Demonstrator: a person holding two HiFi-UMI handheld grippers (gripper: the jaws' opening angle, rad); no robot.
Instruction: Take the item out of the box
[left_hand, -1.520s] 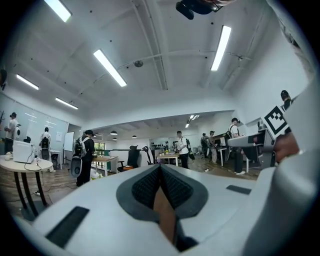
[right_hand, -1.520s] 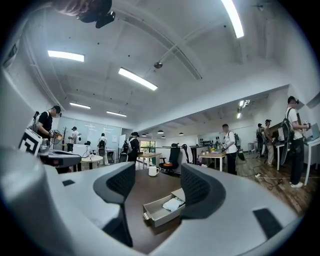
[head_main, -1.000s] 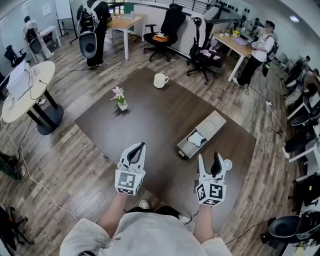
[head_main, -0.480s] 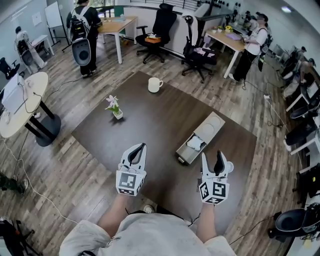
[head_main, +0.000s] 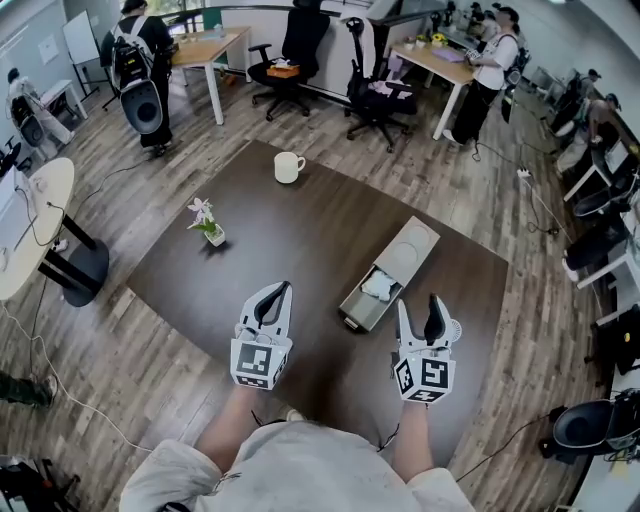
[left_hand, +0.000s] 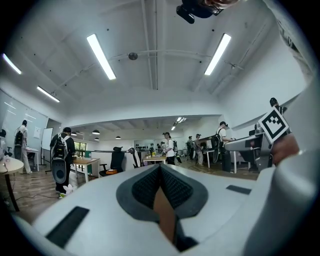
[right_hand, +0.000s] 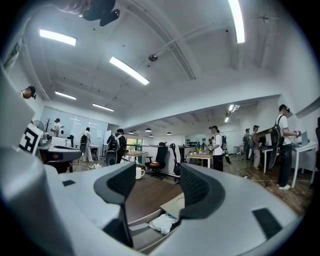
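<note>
A long grey box (head_main: 388, 272) lies on the dark brown table (head_main: 300, 235), its drawer slid open toward me with a crumpled white item (head_main: 376, 286) inside. In the right gripper view the box (right_hand: 150, 235) and the white item (right_hand: 162, 223) show low between the jaws. My right gripper (head_main: 421, 312) is open, just right of the box's near end and a little short of it. My left gripper (head_main: 272, 298) is shut and empty, held left of the box over the table's near part.
A white mug (head_main: 288, 167) stands near the table's far corner and a small potted flower (head_main: 207, 224) at the left. Office chairs (head_main: 290, 55), desks and several people fill the room beyond. A round white table (head_main: 25, 225) stands at the left.
The view has shifted, so the table and box sit slightly further left in the picture. Both grippers keep nearly the same pose; the right one is a little closer to the box.
</note>
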